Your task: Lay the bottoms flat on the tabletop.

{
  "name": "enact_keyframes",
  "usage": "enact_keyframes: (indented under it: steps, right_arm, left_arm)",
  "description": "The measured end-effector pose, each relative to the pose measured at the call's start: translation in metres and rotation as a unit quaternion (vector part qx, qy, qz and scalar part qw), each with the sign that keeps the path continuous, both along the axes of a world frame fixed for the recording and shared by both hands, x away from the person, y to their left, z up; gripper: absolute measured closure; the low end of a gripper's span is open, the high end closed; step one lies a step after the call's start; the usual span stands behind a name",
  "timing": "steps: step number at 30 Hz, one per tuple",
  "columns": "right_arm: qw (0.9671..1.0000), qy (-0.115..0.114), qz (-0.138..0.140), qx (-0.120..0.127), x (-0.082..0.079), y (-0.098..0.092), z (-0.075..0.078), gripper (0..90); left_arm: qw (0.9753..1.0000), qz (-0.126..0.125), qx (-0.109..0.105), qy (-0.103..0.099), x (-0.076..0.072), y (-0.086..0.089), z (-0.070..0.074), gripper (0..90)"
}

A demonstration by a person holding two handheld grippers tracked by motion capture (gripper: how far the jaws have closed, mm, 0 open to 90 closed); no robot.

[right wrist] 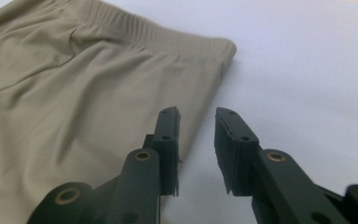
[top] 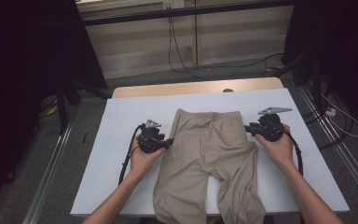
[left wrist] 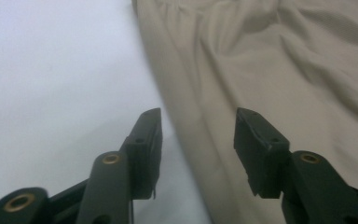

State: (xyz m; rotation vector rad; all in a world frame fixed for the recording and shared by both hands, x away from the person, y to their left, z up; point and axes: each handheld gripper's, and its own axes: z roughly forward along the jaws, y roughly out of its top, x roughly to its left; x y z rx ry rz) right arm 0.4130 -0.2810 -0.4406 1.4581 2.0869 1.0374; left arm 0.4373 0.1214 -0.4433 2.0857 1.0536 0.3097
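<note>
A pair of beige trousers (top: 205, 158) lies flat on the white table (top: 121, 140), waistband at the far end, legs hanging over the near edge. My left gripper (top: 170, 141) points at the trousers' left side seam; its jaws stand open, straddling the cloth edge (left wrist: 186, 130) without holding it. My right gripper (top: 247, 128) sits at the trousers' right side below the waistband (right wrist: 168, 37). Its jaws are open a small gap, hovering just beside the cloth edge (right wrist: 121, 93) over bare table.
The white table (right wrist: 307, 84) has bare surface on both sides of the trousers. A wooden strip (top: 191, 87) runs along the far edge. Black cables (top: 126, 163) trail from each gripper. Dark curtains and floor rails flank the table.
</note>
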Motion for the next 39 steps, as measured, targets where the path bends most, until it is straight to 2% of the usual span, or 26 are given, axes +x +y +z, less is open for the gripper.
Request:
enact_keyframes:
  steps: [3, 4, 5, 8, 11, 12, 14, 16, 18, 19, 21, 22, 23, 24, 25, 26, 29, 30, 33, 35, 39]
  right_arm:
    - [1.0, 0.003, -0.006, 0.005, 0.018, 0.002, -0.004, 61.8]
    - [0.9999, 0.006, -0.005, 0.008, 0.023, 0.002, -0.005, 61.7]
    - [0.9999, 0.01, -0.008, 0.011, 0.03, 0.003, -0.007, 61.4]
    - [0.9996, 0.011, -0.015, 0.02, 0.046, 0.005, -0.01, 60.5]
    - [0.9995, 0.012, -0.019, 0.024, 0.058, 0.007, -0.01, 61.4]
    - [0.9995, 0.012, -0.016, 0.022, 0.063, 0.009, -0.01, 62.3]
    - [0.9994, 0.013, -0.02, 0.023, 0.069, 0.011, -0.012, 63.3]
    - [0.9992, 0.025, -0.02, 0.025, 0.073, 0.013, -0.015, 64.7]
    - [0.999, 0.03, -0.029, 0.015, 0.076, 0.015, -0.019, 68.4]
    - [0.9988, 0.034, -0.033, 0.012, 0.077, 0.016, -0.02, 73.2]
    - [0.9986, 0.035, -0.036, 0.016, 0.078, 0.014, -0.021, 79.4]
    - [0.9983, 0.04, -0.038, 0.017, 0.079, 0.012, -0.021, 84.6]
    - [0.9981, 0.044, -0.039, 0.017, 0.08, 0.01, -0.02, 85.8]
    - [0.9982, 0.043, -0.037, 0.018, 0.081, 0.009, -0.019, 86.3]
    - [0.9982, 0.046, -0.035, 0.019, 0.082, 0.009, -0.018, 86.6]
    - [0.9984, 0.042, -0.032, 0.019, 0.083, 0.01, -0.016, 86.8]
    - [0.9987, 0.029, -0.033, 0.028, 0.087, 0.01, -0.011, 86.8]
    - [0.9986, 0.028, -0.034, 0.03, 0.089, 0.01, -0.009, 86.8]
    - [0.9984, 0.007, -0.038, 0.041, 0.098, 0.011, 0.001, 86.8]
    - [0.9986, -0.002, -0.035, 0.04, 0.104, 0.015, 0.01, 86.8]
    - [0.9986, -0.02, -0.035, 0.034, 0.117, 0.025, 0.026, 86.8]
  left_arm:
    - [0.9999, 0.008, -0.004, 0.008, 0.015, -0.008, -0.001, 51.8]
    - [0.9999, 0.015, -0.006, 0.005, 0.021, -0.013, -0.002, 51.8]
    - [0.9999, 0.011, -0.001, 0.008, 0.027, -0.015, -0.002, 52.7]
    - [0.9998, 0.018, -0.003, 0.012, 0.04, -0.024, -0.004, 54.3]
    - [0.9997, 0.017, 0.017, 0.003, 0.054, -0.031, -0.004, 54.9]
    - [0.9997, 0.017, 0.015, 0.002, 0.058, -0.033, -0.005, 55.0]
    - [0.9996, 0.027, 0.002, 0.012, 0.067, -0.035, -0.007, 55.4]
    - [0.9993, 0.033, -0.01, 0.014, 0.073, -0.037, -0.011, 56.8]
    - [0.999, 0.037, -0.016, 0.022, 0.079, -0.04, -0.014, 57.4]
    - [0.9987, 0.033, -0.021, 0.032, 0.082, -0.041, -0.015, 59.6]
    - [0.9984, 0.04, -0.018, 0.035, 0.085, -0.044, -0.016, 62.7]
    - [0.9984, 0.04, -0.017, 0.035, 0.086, -0.045, -0.017, 67.8]
    - [0.9984, 0.041, -0.014, 0.036, 0.087, -0.046, -0.016, 71.8]
    - [0.9983, 0.041, -0.012, 0.04, 0.088, -0.046, -0.016, 83.2]
    - [0.9979, 0.041, -0.02, 0.047, 0.088, -0.046, -0.015, 88.7]
    - [0.9977, 0.039, -0.021, 0.051, 0.089, -0.045, -0.015, 89.6]
    - [0.9974, 0.048, -0.033, 0.043, 0.09, -0.041, -0.01, 90.0]
    - [0.9975, 0.052, -0.033, 0.035, 0.091, -0.039, -0.007, 90.0]
    - [0.9968, 0.061, -0.047, 0.022, 0.095, -0.031, 0.001, 90.0]
    - [0.9967, 0.064, -0.048, 0.012, 0.098, -0.025, 0.009, 90.0]
    - [0.9945, 0.086, -0.061, 0.0, 0.106, -0.012, 0.02, 90.0]
